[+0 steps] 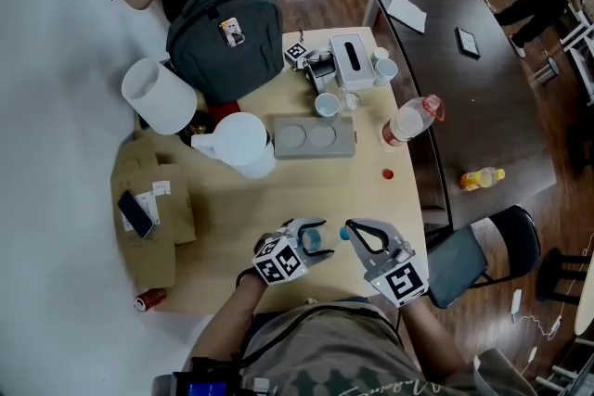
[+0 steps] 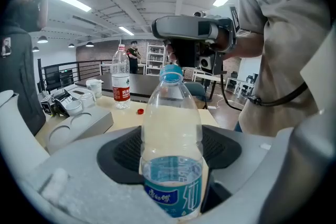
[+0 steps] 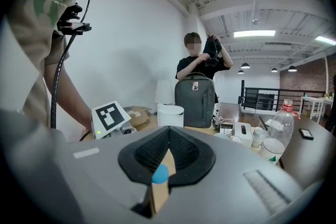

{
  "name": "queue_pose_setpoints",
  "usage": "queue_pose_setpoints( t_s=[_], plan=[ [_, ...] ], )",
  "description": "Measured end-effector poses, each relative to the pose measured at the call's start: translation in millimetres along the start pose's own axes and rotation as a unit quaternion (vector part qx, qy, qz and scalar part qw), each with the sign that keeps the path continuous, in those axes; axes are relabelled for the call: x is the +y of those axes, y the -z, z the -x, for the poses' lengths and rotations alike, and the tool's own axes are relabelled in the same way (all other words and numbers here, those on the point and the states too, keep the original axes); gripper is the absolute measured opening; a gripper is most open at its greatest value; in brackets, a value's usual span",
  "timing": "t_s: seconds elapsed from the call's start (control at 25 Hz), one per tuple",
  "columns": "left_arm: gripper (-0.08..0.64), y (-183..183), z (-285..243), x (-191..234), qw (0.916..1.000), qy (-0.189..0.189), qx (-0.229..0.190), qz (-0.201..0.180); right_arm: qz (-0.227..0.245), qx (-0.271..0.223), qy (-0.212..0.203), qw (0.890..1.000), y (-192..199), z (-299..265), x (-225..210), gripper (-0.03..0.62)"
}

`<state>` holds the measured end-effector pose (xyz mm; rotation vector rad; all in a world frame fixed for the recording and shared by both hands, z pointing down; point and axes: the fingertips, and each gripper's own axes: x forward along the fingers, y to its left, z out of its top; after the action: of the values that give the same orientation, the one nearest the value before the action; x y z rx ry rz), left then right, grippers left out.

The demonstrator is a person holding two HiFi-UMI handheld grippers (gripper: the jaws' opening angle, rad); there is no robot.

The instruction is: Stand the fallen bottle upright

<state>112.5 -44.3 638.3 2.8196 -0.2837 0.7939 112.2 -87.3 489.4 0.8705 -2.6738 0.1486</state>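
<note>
A clear plastic bottle [image 1: 316, 242] with a blue label and blue cap [image 1: 344, 234] is held just above the near table edge. My left gripper [image 1: 320, 236] is shut on its body, and its cap end points toward my right gripper [image 1: 354, 230]. In the left gripper view the bottle [image 2: 170, 155] fills the space between the jaws, the cap [image 2: 171, 74] at the far end. The right gripper [image 3: 168, 131] is shut, with nothing pinched. Its tips sit right beside the blue cap [image 3: 160, 174], which shows just beyond them.
A red-labelled bottle [image 1: 408, 121] and a loose red cap [image 1: 387, 172] sit by the table's right edge. A grey tray [image 1: 313, 136], white buckets [image 1: 241, 142], a backpack [image 1: 225, 37], a tissue box [image 1: 352, 60] and cups fill the far half. A cardboard box [image 1: 153, 218] is left.
</note>
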Motion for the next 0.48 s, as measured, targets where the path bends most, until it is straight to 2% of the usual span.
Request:
queue_pose_setpoints(
  t_s=[0.24, 0.48],
  plan=[
    [0.322, -3, 4, 8, 0.9986, -0.012, -0.044, 0.025, -0.001, 0.007, -0.002, 1.000, 0, -3, -1, 0.003],
    [0.322, -8, 12, 10, 0.9973, -0.022, -0.067, 0.022, 0.006, 0.005, 0.002, 1.000, -4, -1, -5, 0.003]
  ],
)
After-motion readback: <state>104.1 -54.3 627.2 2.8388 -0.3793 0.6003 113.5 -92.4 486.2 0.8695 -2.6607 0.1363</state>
